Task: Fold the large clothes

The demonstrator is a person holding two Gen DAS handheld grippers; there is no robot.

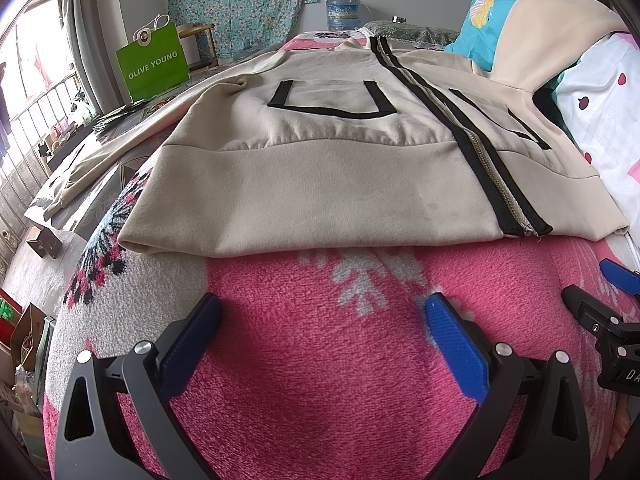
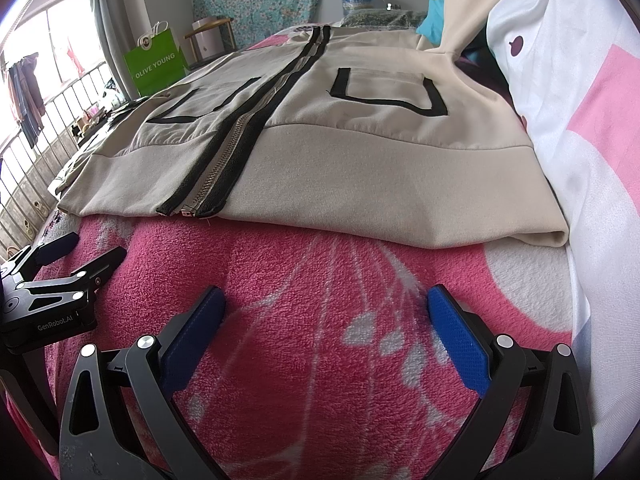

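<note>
Lying flat and front-up on the pink fleece blanket [image 1: 320, 360], your beige zip jacket [image 1: 320, 168] shows a black-edged zipper [image 2: 224, 160] closed down its middle and a black-outlined pocket [image 1: 332, 100] on each side; one sleeve trails toward the window. Your left gripper [image 1: 324, 312] and right gripper [image 2: 326, 308] both hover just short of the hem, jaws spread wide, holding nothing. "GenRobot.AI" reads on the left gripper's body. Beyond the bed, a green bag [image 1: 154, 62] says "OLIVE YOUNG".
</note>
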